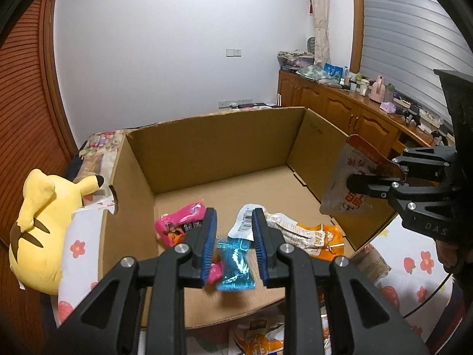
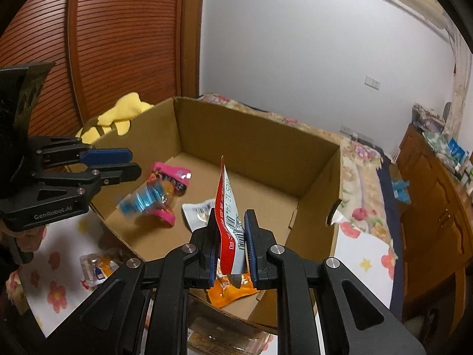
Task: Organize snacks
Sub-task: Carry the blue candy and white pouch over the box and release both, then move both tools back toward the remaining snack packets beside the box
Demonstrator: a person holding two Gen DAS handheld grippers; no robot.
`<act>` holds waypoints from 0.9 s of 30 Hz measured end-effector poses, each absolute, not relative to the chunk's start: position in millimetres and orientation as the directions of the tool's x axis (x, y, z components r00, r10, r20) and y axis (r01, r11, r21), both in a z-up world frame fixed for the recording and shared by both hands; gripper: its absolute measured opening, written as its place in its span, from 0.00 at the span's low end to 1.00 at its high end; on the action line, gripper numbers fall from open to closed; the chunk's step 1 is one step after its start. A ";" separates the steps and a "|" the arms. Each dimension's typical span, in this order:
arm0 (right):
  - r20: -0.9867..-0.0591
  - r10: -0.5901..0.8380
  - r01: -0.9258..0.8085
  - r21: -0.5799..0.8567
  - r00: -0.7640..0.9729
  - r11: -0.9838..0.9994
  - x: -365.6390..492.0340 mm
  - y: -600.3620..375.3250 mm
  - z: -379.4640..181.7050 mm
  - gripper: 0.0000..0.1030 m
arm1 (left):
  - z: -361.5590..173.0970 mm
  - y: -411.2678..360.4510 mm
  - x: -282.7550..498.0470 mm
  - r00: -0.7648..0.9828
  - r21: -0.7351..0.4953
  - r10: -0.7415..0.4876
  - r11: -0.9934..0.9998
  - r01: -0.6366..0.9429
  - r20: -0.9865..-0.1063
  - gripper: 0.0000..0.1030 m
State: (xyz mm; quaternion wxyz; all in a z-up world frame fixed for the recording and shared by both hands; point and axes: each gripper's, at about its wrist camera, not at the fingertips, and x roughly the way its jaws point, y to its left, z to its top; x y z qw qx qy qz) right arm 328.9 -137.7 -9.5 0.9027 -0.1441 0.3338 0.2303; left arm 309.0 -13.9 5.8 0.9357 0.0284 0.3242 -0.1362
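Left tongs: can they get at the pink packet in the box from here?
Probably yes. The cardboard box is open on top, and the pink packet lies uncovered on its floor, just ahead-left of the left tongs. The blue packet looks loose below them, so they seem free.

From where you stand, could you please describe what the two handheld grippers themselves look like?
Both are matte black plastic linkages with triangular cut-outs and round silver pivot pins. The left gripper has ribbed blue pads lining its fingers and white "GenRobot.AI" lettering on its side. The right gripper has matching dark blue pads. No cables or sleeves show.
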 end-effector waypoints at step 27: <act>-0.633 0.309 -0.444 -0.061 0.710 0.894 255.6 -160.7 6.8 0.37 | 20.0 -4.6 205.8 0.774 -0.041 -0.269 0.953 0.301 -0.573 0.29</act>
